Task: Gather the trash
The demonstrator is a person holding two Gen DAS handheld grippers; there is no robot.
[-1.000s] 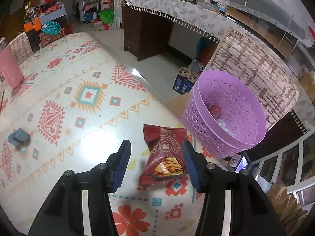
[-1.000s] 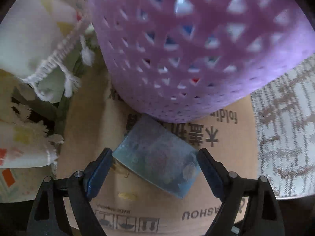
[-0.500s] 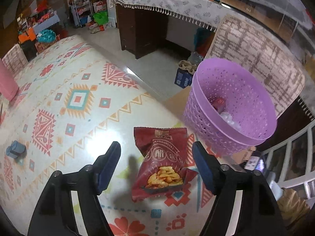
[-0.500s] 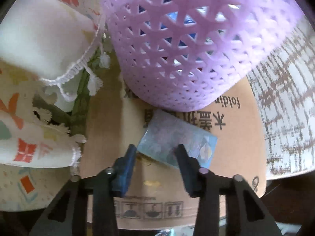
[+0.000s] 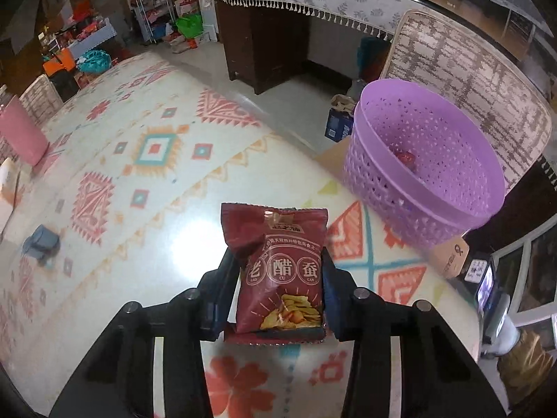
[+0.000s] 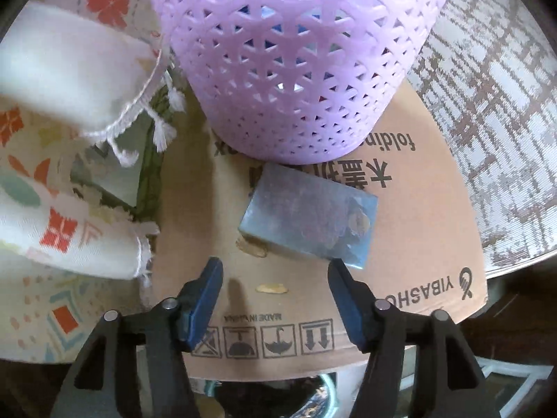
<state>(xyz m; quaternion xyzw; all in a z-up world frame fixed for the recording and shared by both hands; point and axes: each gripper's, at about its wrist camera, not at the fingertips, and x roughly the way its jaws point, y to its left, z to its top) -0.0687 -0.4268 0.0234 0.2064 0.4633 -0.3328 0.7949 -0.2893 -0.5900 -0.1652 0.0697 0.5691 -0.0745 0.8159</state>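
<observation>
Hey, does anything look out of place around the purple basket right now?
Yes. A bluish packet lies outside the purple basket, on the cardboard box beside its base, with small crumbs scattered nearby. It looks like trash that missed the basket.

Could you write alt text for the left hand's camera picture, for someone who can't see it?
The left gripper has its jaws closing on a dark red snack bag lying on a patterned tablecloth. To the right stands a purple lattice basket with some trash already inside.
</observation>
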